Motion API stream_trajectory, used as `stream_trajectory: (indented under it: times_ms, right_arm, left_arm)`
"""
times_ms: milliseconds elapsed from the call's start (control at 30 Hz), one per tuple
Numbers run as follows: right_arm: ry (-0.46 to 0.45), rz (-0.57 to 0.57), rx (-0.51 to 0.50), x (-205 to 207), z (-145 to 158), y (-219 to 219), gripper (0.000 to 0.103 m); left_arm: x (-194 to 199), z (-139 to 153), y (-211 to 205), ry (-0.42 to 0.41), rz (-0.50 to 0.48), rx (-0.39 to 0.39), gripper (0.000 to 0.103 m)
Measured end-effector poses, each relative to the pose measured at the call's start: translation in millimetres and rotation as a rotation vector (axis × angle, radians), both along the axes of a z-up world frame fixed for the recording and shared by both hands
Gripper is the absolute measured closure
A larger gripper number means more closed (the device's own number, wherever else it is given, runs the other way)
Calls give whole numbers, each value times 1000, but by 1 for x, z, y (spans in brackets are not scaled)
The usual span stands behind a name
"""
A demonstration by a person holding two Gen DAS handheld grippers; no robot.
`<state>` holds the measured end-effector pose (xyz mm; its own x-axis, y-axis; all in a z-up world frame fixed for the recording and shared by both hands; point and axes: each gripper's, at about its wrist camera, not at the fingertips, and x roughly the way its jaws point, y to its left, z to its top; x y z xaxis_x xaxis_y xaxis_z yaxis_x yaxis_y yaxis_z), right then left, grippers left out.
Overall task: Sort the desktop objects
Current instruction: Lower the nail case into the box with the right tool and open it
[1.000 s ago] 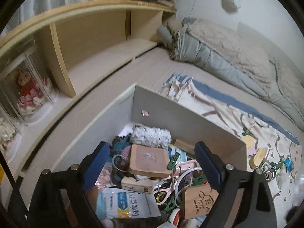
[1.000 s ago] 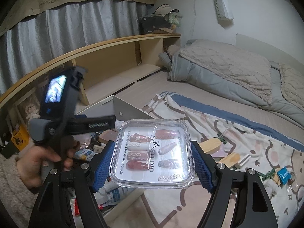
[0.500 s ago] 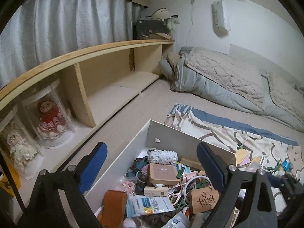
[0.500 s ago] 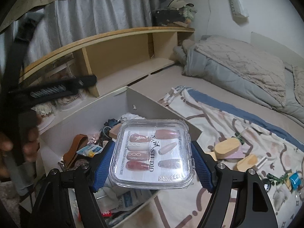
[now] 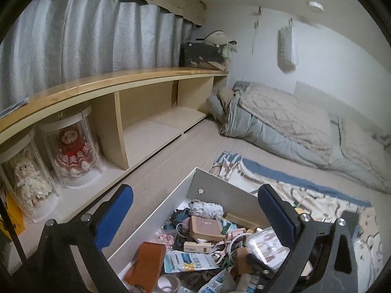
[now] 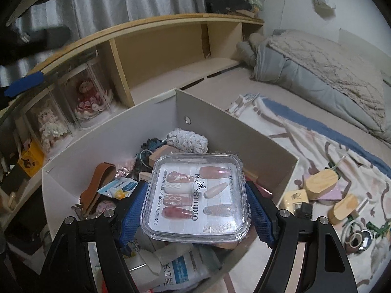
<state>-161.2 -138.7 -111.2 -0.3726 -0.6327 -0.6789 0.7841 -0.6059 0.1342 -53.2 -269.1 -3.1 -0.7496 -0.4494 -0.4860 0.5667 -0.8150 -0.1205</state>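
Observation:
My right gripper (image 6: pixel 196 208) is shut on a clear plastic case of press-on nails (image 6: pixel 198 196), held flat over the white storage box (image 6: pixel 266 144). The box holds a jumble: a brown leather strap (image 6: pixel 94 188), blue-and-white packets (image 6: pixel 121 186), a fluffy white roll (image 6: pixel 188 140). My left gripper (image 5: pixel 195 217) hovers above the box's (image 5: pixel 227 200) left rim, its jaws opening wide with nothing between them. In the left wrist view the nail case (image 5: pixel 265 249) shows blurred behind the right finger. One blue pad of the left gripper (image 6: pixel 24 83) shows at the far left of the right wrist view.
On the patterned cloth (image 6: pixel 305 144) right of the box lie wooden blocks (image 6: pixel 320 182), a small yellow card (image 6: pixel 294 197), tape rolls and clips (image 6: pixel 359 238). A wooden shelf (image 5: pixel 146 102) with boxed dolls (image 5: pixel 73 151) runs along the left. A folded duvet (image 5: pixel 281 122) lies beyond.
My left gripper rose and tilted up off the box, its jaws spreading wider. My right gripper carried the nail case down and left, from beside the box to over it.

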Motion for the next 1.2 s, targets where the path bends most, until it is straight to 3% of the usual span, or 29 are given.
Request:
stream_trajectory:
  times_ms: [433,800,933,1200]
  right_arm:
    - [-21,17,60,-11,-23,-7,25]
    - [-30,24,101,-14,-34,-8,25]
    - [-48,13,52,-15,-30,-4,14]
    - [-28,10,60,-12,-26,-1,14]
  left_arm:
    - [9,4,-2,28,-10,84,0]
    - [8,1,-4,10,1,66,0]
    - [8,1,-2,1,-7,56,0]
    - [8,0,-2,-6,-7,55,0]
